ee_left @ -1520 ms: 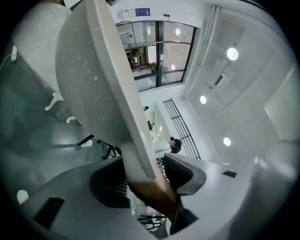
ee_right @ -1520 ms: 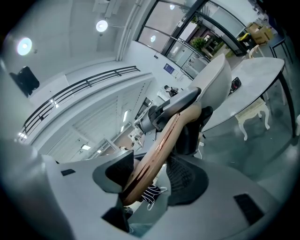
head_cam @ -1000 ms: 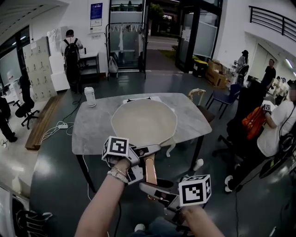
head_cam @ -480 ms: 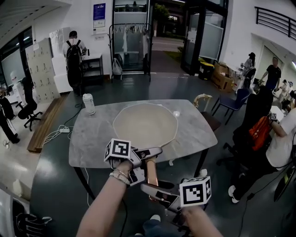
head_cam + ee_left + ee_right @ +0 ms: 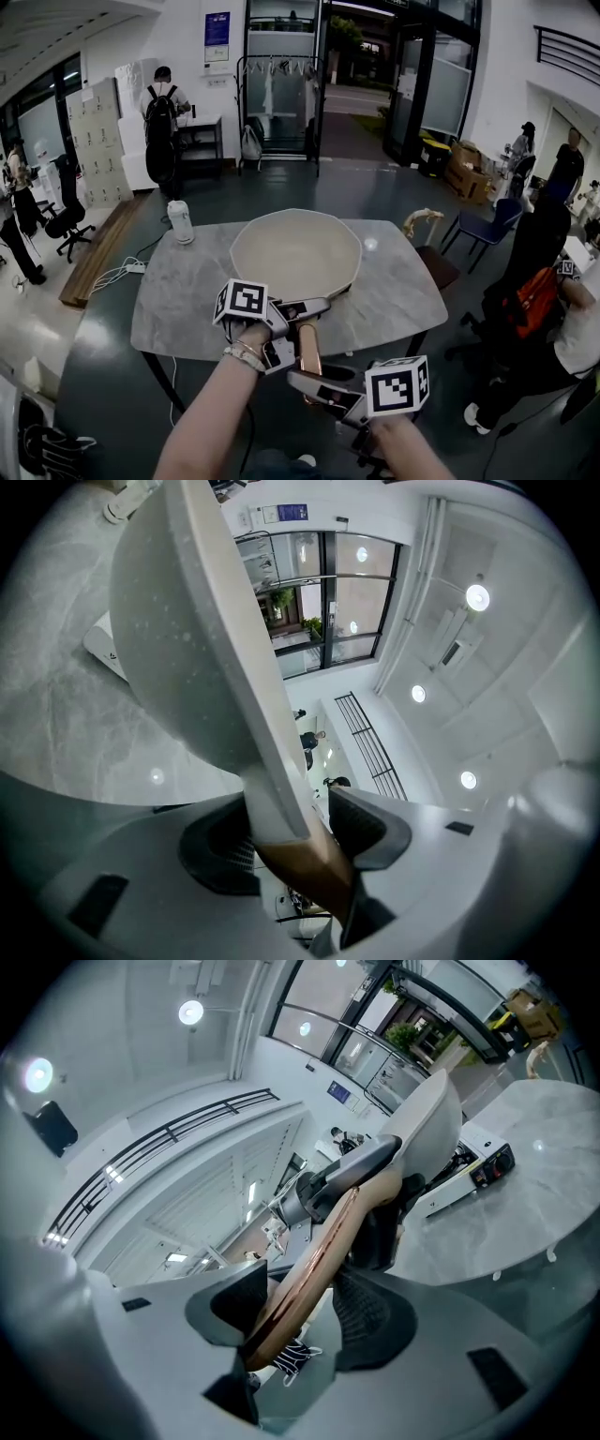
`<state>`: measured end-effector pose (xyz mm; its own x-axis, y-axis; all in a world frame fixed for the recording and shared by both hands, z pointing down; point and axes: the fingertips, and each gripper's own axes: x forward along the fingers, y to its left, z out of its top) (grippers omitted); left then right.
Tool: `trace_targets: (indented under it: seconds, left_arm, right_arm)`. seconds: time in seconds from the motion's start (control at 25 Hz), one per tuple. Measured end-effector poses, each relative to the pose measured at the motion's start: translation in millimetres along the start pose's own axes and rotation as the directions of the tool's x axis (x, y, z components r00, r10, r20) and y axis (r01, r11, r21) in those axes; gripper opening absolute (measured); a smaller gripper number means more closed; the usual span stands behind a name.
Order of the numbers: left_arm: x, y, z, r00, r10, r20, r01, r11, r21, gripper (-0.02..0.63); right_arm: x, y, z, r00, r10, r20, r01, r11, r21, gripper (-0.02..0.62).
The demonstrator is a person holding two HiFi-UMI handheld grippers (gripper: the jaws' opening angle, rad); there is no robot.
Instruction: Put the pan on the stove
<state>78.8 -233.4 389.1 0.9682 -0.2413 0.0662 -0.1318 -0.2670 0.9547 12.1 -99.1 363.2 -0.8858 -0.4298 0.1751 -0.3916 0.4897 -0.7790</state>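
A wide cream pan (image 5: 295,253) with a copper-coloured handle (image 5: 307,352) hangs above the grey marble table (image 5: 187,291). My left gripper (image 5: 298,330) is shut on the handle close to the pan's body, and in the left gripper view the pads clamp the handle (image 5: 300,864) below the pan's pale underside (image 5: 178,639). My right gripper (image 5: 323,377) is shut on the handle's near end (image 5: 319,1260). A white flat stove (image 5: 469,1180) lies on the table beyond the pan and also shows as a white slab (image 5: 101,647). In the head view the pan hides it.
A white jar (image 5: 180,222) stands on the table's far left corner. A wooden chair (image 5: 427,234) and a blue chair (image 5: 487,230) are at the right. A person with a backpack (image 5: 162,127) stands by shelves. A cable (image 5: 117,272) lies on the floor at left.
The table has drawn nearer and lower in the head view as the pan travels forward over it. Both grippers keep the same hold on the handle.
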Motion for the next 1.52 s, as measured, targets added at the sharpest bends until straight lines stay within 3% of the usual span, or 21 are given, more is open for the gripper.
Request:
trace_targets:
  seconds: [0.64, 1.52]
  left_arm:
    - [28, 32, 68, 0.999, 0.035, 0.018, -0.035, 0.999, 0.001, 0.227]
    - [60, 106, 155, 0.998, 0.058, -0.038, -0.059, 0.997, -0.045, 0.227]
  right_arm:
    - [26, -50, 55, 1.000, 0.029, 0.008, -0.029, 1.000, 0.011, 0.232]
    - [84, -134, 119, 1.000, -0.004, 0.031, 0.002, 0.998, 0.068, 0.232]
